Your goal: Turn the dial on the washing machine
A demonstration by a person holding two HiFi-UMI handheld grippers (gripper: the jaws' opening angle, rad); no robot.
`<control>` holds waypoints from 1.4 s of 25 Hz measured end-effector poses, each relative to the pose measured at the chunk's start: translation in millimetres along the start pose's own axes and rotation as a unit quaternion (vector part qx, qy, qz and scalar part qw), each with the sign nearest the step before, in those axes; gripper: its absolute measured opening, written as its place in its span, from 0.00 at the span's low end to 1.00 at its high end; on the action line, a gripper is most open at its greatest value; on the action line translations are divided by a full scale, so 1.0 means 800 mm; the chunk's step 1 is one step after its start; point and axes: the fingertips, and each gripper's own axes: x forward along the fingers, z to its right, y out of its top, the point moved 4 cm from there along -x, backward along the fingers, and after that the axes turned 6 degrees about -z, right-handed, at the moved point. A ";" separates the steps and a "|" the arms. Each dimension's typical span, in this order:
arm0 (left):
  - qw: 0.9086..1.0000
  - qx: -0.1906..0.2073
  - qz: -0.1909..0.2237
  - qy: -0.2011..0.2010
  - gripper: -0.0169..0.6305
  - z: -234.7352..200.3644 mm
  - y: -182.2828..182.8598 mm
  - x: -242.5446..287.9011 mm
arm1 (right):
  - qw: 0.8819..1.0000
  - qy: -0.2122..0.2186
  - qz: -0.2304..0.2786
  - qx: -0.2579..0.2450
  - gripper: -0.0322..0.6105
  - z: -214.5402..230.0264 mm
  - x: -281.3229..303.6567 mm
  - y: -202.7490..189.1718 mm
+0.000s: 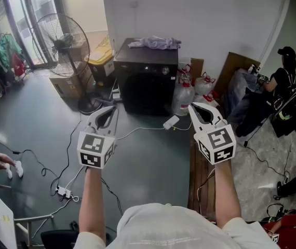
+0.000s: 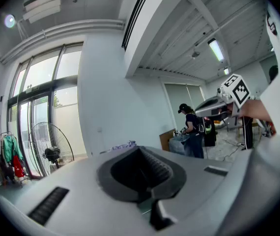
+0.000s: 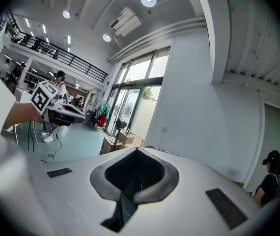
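You hold the left gripper (image 1: 108, 113) and right gripper (image 1: 200, 110) up with both claws closed on nothing, well short of the washing machine (image 1: 147, 82).

Right gripper (image 3: 139, 150) closed on nothing, facing a white wall (image 3: 204, 117).
Its jaws meet at the tips with nothing between them. At the left the left gripper (image 3: 76, 115) shows, its marker cube (image 3: 42, 98) turned this way. Farther off, a standing fan (image 3: 122, 118) stands beside tall windows (image 3: 142, 90). At the right edge stands a person in a dark cap (image 3: 271, 178).
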 end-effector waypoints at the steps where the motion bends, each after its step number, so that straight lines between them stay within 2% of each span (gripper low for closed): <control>1: 1.000 0.000 0.000 -0.001 0.05 -0.002 0.000 0.000 | 1.000 0.000 -0.001 0.001 0.07 0.000 0.001 0.001; 8: 1.000 -0.006 0.002 -0.005 0.05 -0.020 -0.004 0.004 | 1.000 0.000 -0.004 0.010 0.07 -0.007 0.016 0.011; 14: 1.000 -0.015 0.004 -0.017 0.05 -0.044 -0.014 0.001 | 0.999 -0.014 0.014 0.034 0.07 -0.019 0.023 0.029; 23: 1.000 -0.006 -0.019 -0.020 0.05 -0.066 -0.041 0.037 | 0.999 -0.023 -0.011 0.038 0.07 -0.008 0.058 0.017; 29: 0.999 -0.010 -0.034 -0.012 0.05 -0.080 -0.047 0.129 | 0.999 -0.015 -0.008 0.033 0.07 0.053 0.136 -0.011; 35: 0.999 -0.023 -0.034 -0.001 0.05 -0.085 -0.013 0.275 | 1.000 -0.003 -0.006 0.021 0.07 0.167 0.233 -0.033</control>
